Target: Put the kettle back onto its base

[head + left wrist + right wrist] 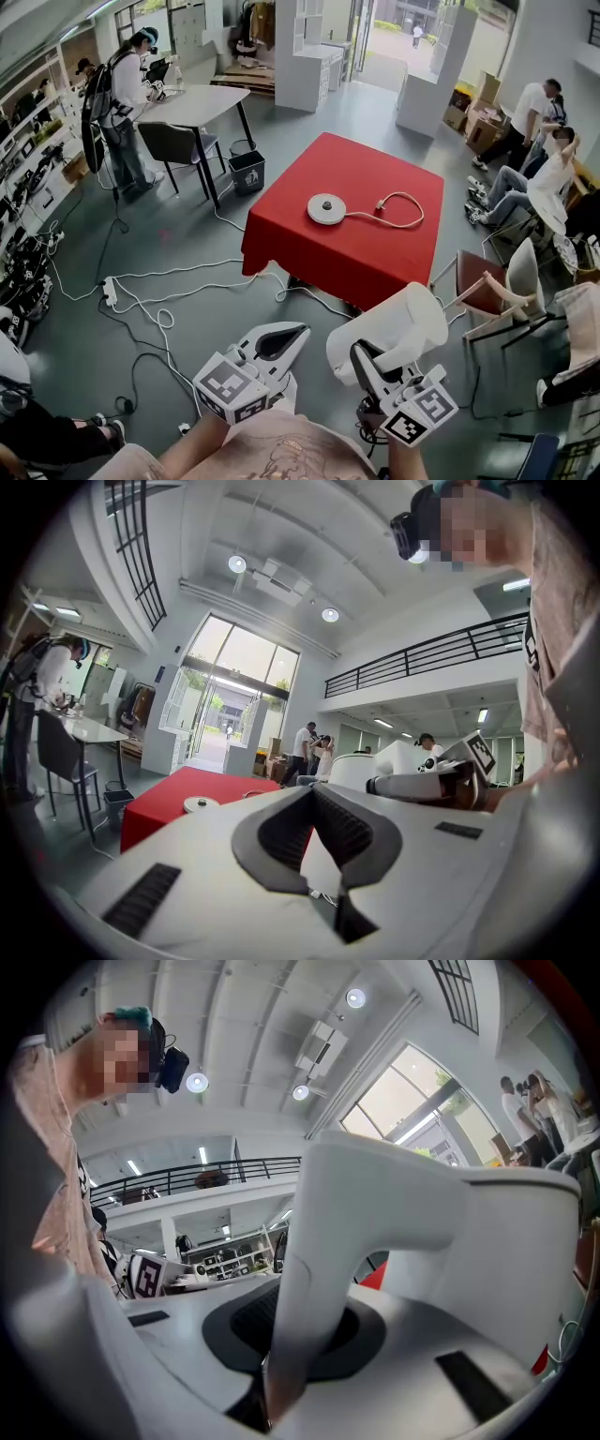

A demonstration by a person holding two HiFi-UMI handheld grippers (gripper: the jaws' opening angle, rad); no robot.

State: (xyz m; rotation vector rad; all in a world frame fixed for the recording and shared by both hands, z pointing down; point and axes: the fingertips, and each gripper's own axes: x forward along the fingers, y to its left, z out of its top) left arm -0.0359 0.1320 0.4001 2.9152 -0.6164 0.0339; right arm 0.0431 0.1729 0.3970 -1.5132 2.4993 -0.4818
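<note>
Grey floor (pixel 187 234) fills most of the head view, with a red table (pixel 375 262) standing ahead of the person.

The right gripper (pixel 367 364) has its dark pads (pixel 239 1321) pressed on the handle (pixel 309 1260) of the white kettle (pixel 389 330), which is off the table, in the air over the floor. In the right gripper view the handle stands upright across the jaws and bends over at the top to the body (pixel 497 1241) on the far side. From above, the body lies beyond the gripper, on the table's side. I cannot tell which way the spout faces.

The left gripper (pixel 306 331) is just beside it and apart from the kettle. Its fingertips (pixel 281 832) meet at the front, with nothing between them.

The round base (pixel 326 208) lies flat near the middle of the red table, well apart from the kettle. Its cord (pixel 405 211) loops away to the right. Bare cloth surrounds the base on all sides.

White cables (pixel 159 281) and a power strip (pixel 110 292) trail over the floor left of the near table edge. A chair (pixel 483 286) stands just beside the table's right corner, and a bin (pixel 247 172) near its left corner. Seated people (pixel 548 178) are farther right.
</note>
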